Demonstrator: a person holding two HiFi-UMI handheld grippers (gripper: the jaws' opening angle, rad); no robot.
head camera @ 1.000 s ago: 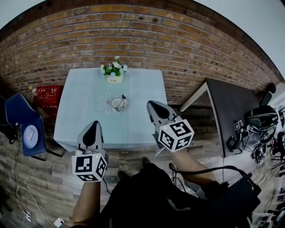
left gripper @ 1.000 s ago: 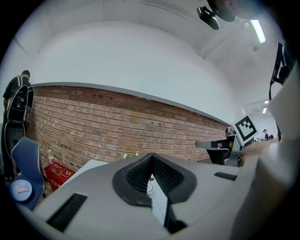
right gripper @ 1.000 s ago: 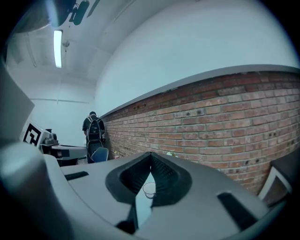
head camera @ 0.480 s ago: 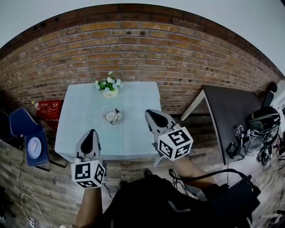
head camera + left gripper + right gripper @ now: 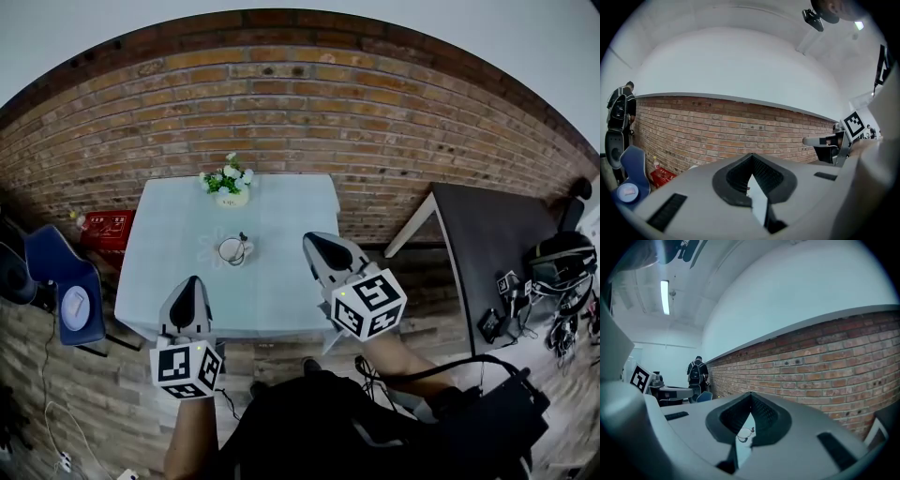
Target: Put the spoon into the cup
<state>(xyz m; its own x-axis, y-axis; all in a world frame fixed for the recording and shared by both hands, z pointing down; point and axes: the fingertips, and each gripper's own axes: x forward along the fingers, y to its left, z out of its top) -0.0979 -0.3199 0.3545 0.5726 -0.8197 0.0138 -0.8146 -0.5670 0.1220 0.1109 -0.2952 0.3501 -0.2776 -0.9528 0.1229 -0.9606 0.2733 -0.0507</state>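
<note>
A white cup [image 5: 231, 250] stands near the middle of the pale-clothed table [image 5: 169, 281], and a dark spoon [image 5: 243, 238] rests in it with its handle poking out at the upper right. Both grippers hover at the table's near edge, empty. My left gripper [image 5: 193, 280] is shut, in front of and left of the cup. My right gripper [image 5: 311, 241] is shut, to the cup's right. In the right gripper view the cup [image 5: 744, 434] and spoon [image 5: 753, 429] show small through the slit below the closed jaws.
A pot of white flowers [image 5: 228, 184] stands at the table's far edge by the brick wall [image 5: 300, 112]. A blue chair [image 5: 52, 272] and a red crate [image 5: 105, 228] sit left of the table, and a dark table [image 5: 497, 244] stands at the right. A person [image 5: 697, 373] stands far off.
The head view has tilted up, so the table and cup sit lower and smaller in it. Both grippers have drawn slightly back and up, still shut. The cup and spoon have not moved.
</note>
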